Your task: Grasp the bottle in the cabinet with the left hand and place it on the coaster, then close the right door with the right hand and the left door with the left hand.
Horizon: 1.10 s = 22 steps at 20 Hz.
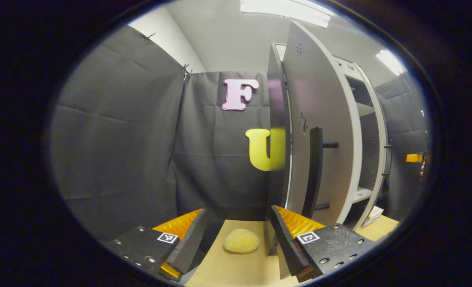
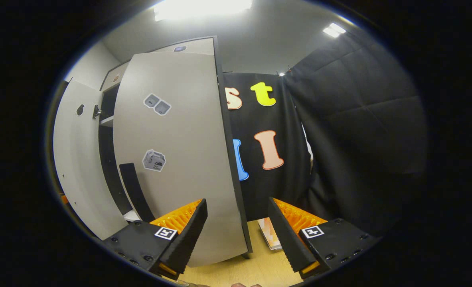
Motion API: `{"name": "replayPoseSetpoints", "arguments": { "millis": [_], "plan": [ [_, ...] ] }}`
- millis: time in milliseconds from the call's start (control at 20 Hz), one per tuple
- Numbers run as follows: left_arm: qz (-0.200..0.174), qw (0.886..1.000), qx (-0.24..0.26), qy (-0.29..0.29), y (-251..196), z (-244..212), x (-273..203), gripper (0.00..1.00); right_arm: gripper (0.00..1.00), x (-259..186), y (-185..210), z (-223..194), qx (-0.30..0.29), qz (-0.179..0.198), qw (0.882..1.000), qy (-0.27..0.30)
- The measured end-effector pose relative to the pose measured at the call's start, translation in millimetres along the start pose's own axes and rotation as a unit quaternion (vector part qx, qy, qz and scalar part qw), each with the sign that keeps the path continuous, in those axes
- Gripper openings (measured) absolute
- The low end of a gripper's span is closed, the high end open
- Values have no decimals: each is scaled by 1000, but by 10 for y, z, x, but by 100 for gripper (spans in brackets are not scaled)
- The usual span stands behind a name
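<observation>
**Both cabinet doors open, both grippers empty, coaster bare**

Item 1. Left gripper [image 1: 237, 239]: in the left gripper view I had its two fingers spread wide, nothing between them. It hung above the wooden tabletop [image 1: 239, 271], facing the black cloth wall with the cabinet [image 1: 369, 119] to its right.

Item 2. Coaster [image 1: 241, 240]: a pale yellow, fuzzy round pad, lying flat on the tabletop near its far edge, seen between the left gripper's fingers and clear of both. Nothing stood on it.

Item 3. Left door [image 1: 319, 131]: grey, swung out towards me, with a black bar handle [image 1: 314, 171] on its face. Past its edge I saw grey shelves inside the cabinet. I could not make out the bottle on them.

Item 4. Right gripper [image 2: 237, 231]: in the right gripper view its fingers were likewise parted and gripped nothing, held above the tabletop [image 2: 243, 271].

Item 5. Right door [image 2: 180, 159]: grey, standing open, its free edge just above the gap between the right gripper's fingers. Three small stickers on its face; a black handle [image 2: 134, 191] low at its left.

Item 6. A flat printed card or booklet [image 2: 269, 235] lay on the tabletop beyond the right door's edge, by the cloth wall.
</observation>
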State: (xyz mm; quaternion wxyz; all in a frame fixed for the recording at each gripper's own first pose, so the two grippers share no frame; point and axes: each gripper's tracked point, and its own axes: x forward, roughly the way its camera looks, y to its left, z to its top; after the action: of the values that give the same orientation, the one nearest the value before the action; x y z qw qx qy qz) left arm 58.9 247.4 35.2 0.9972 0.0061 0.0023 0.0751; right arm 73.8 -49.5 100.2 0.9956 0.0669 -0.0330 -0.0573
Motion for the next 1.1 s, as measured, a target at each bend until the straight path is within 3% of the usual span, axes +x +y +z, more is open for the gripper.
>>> {"name": "replayPoseSetpoints", "arguments": {
  "millis": [100,250,450,500,900,1100],
  "plan": [
    [-17,1000,-6,-7,5,111,181,89,92,-82,-101,-37,9,-16,1000,4],
    [-45,999,-7,-9,-3,163,404,94,91,-210,-226,-87,12,-37,999,7],
    [-74,997,-23,1,-62,87,465,94,92,-395,-365,-170,15,-57,998,12],
    [-80,997,-24,0,-108,89,485,94,98,-413,-373,-189,16,-60,998,14],
    [-117,993,-7,-21,-359,273,523,92,98,-450,-306,-263,23,-57,998,18],
    [-115,993,7,-20,-366,286,475,91,98,-418,-274,-317,26,-50,998,22]
  ]
}}
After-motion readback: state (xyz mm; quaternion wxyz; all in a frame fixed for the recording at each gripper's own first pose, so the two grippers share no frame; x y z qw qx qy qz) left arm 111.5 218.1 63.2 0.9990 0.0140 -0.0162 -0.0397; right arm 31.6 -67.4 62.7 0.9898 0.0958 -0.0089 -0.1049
